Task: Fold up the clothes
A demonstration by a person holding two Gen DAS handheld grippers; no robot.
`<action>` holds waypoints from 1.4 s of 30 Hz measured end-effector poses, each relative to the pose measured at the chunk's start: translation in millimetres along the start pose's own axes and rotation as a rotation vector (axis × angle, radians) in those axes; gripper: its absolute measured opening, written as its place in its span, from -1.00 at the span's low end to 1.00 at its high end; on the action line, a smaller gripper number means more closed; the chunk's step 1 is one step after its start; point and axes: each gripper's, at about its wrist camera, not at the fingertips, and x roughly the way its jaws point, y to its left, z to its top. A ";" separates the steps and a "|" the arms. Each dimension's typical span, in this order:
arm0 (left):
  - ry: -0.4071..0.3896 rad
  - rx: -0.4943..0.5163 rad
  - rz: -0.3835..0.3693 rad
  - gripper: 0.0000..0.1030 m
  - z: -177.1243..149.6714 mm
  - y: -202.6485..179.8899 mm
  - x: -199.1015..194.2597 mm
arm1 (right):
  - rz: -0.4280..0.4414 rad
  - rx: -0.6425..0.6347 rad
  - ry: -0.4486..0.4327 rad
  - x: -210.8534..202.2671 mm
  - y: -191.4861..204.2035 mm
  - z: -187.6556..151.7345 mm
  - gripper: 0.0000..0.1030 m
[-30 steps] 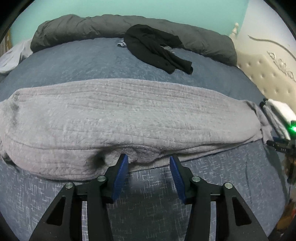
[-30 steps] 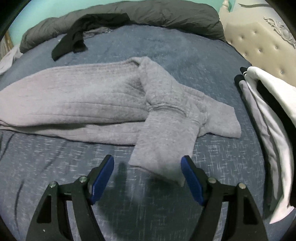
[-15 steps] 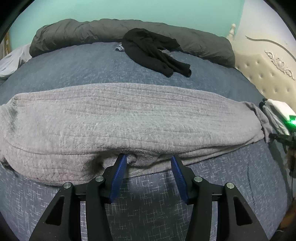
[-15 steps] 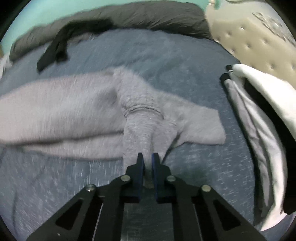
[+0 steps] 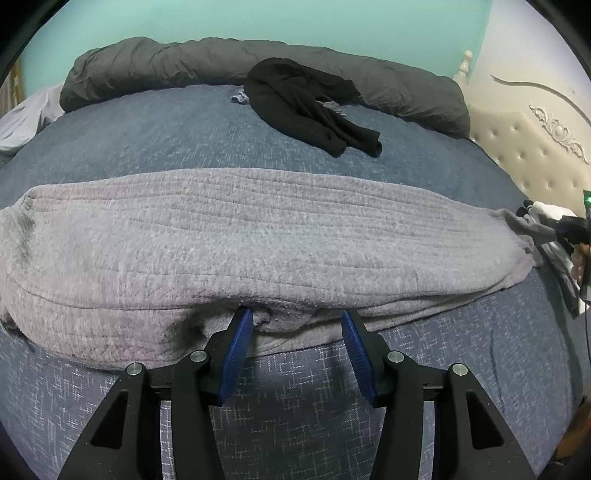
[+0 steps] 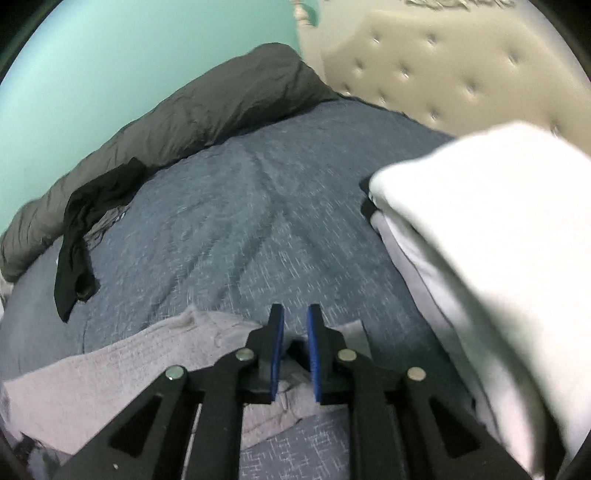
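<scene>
Grey sweater (image 5: 258, 236) lay spread w/ its long side across the blue bedspread (image 5: 155, 125), folded lengthwise, near edge doubled over in layers. L gripper (image 5: 297, 317) sat low at that near edge, jaws apart, blue pads either side of a bunched bit of hem; left pad (image 5: 238, 343) touched the fabric, right pad (image 5: 356, 347) just over the hem edge. Nothing clamped yet.

R gripper (image 6: 295, 314) had jaws nearly together, narrow gap showing at the tips. Grey fabric of the sweater (image 6: 110, 373) ran under and behind the fingers; dark fold visible between the pads lower down. Looked pinched on sweater fabric, but the grip pt itself was hidden behind the fingers, so can't be fully sure. R view tilted up and blurred, so detail was poor.

Black garment (image 5: 310, 107) lay crumpled at the far side of the bed, well apart from the sweater, partly on the dark grey duvet (image 5: 166, 62) rolled along the teal wall (image 5: 258, 18). White folded stack (image 6: 480, 236) sat at the right near the tufted headboard (image 6: 461, 66), just beside the R gripper in its view. In the L view, the sweater's right end reached near that stack (image 5: 550, 212), at the frame edge.
</scene>
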 end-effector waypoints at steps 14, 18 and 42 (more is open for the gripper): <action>0.000 0.006 -0.005 0.05 -0.7 -1.7 -1.5 | 0.059 0.084 0.036 28.1 -21.1 -42.9 0.16; 0.001 0.016 -0.006 0.05 -0.9 -4.4 -0.8 | 0.093 0.113 0.081 47.4 -17.3 -43.8 0.16; -0.010 0.029 -0.033 0.05 -2.5 -11.4 -9.4 | 0.060 0.134 0.125 20.1 -16.2 -43.6 -0.82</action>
